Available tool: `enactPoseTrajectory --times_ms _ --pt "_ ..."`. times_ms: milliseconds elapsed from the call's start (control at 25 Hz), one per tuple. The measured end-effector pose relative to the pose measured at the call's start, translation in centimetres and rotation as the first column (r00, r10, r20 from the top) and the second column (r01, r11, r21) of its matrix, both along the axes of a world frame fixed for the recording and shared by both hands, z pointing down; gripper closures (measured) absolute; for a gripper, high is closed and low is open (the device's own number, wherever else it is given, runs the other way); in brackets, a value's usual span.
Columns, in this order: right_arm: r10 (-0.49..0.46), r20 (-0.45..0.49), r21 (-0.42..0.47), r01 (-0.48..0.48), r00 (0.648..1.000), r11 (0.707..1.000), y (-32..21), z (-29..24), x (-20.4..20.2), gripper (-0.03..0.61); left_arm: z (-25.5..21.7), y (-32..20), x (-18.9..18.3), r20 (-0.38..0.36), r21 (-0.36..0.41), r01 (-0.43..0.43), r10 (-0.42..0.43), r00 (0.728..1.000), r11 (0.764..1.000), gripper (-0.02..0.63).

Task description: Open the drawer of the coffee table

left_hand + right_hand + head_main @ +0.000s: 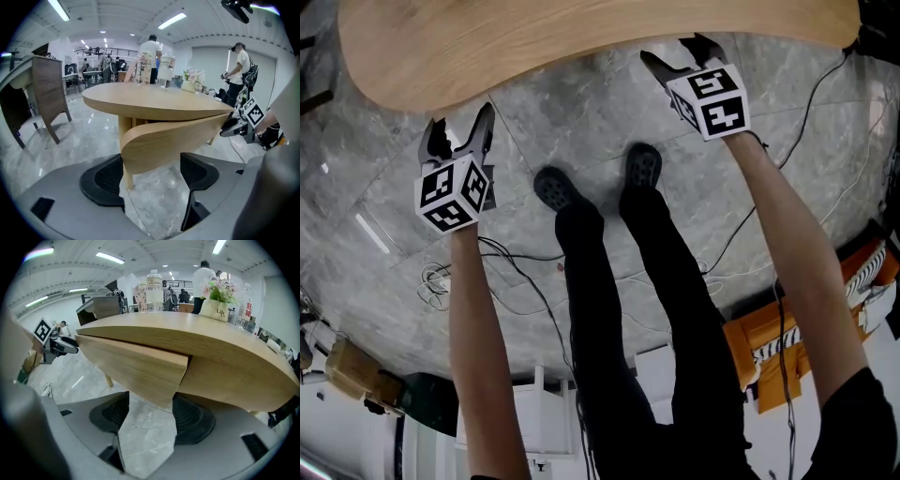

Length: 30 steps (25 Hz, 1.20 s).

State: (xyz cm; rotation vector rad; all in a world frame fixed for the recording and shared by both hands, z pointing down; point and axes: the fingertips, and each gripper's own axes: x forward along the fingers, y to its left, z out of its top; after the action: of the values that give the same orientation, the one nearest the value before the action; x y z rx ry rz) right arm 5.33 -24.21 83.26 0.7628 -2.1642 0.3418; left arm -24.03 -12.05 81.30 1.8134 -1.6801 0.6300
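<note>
Left tongs (461, 127) parted, right tongs (673, 54) parted, both arms outstretched

The light is bright and even in all my views. Ceiling strip lights (174, 19) run overhead in both gripper views and lay pale glare on the polished grey floor (96, 124). Soft shade sits under the coffee table (197, 341), with no hard shadows anywhere. Both gripper views bulge like a fisheye and go black at the corners, and my own pads (105, 180), so close to the lens, look slightly soft. In my head view the floor carries one white streak of glare, and the picture's edges stretch.
</note>
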Motion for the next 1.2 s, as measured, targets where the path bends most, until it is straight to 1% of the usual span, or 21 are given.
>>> enactPoseTrajectory --times_ms 80,160,400,520,640,880,1200 --pt "-0.002 -0.01 -0.005 0.002 1.0 1.0 0.8 0.0 0.4 0.313 -0.1 0.8 0.4 -0.011 -0.008 0.005 -0.005 1.0 1.0 0.238" --pt "0.002 -0.016 -0.011 -0.002 1.0 1.0 1.6 0.1 0.8 0.313 -0.1 1.6 0.6 -0.036 -0.009 0.032 -0.033 0.999 0.999 0.238" --pt "0.088 0.019 -0.044 -0.087 0.996 0.995 2.8 0.2 1.3 0.313 -0.1 3.1 0.9 -0.066 -0.004 0.101 -0.101 0.993 0.995 0.239" --pt "0.092 0.019 -0.055 -0.091 0.996 0.994 3.3 0.2 1.5 0.313 -0.2 3.6 1.0 -0.077 -0.007 0.124 -0.125 0.989 0.992 0.241" --pt "0.087 0.022 -0.069 -0.085 0.996 0.994 3.9 0.2 1.7 0.313 -0.2 4.1 1.1 -0.084 -0.011 0.132 -0.133 0.988 0.991 0.244" --pt "0.125 0.061 -0.111 -0.118 0.99 0.987 4.8 0.0 1.9 0.313 -0.1 5.2 1.3 -0.086 -0.012 0.144 -0.144 0.986 0.99 0.25" --pt "0.131 0.06 -0.138 -0.121 0.99 0.983 6.8 0.2 2.9 0.313 0.1 7.2 2.2 -0.079 -0.032 0.144 -0.146 0.986 0.989 0.255"
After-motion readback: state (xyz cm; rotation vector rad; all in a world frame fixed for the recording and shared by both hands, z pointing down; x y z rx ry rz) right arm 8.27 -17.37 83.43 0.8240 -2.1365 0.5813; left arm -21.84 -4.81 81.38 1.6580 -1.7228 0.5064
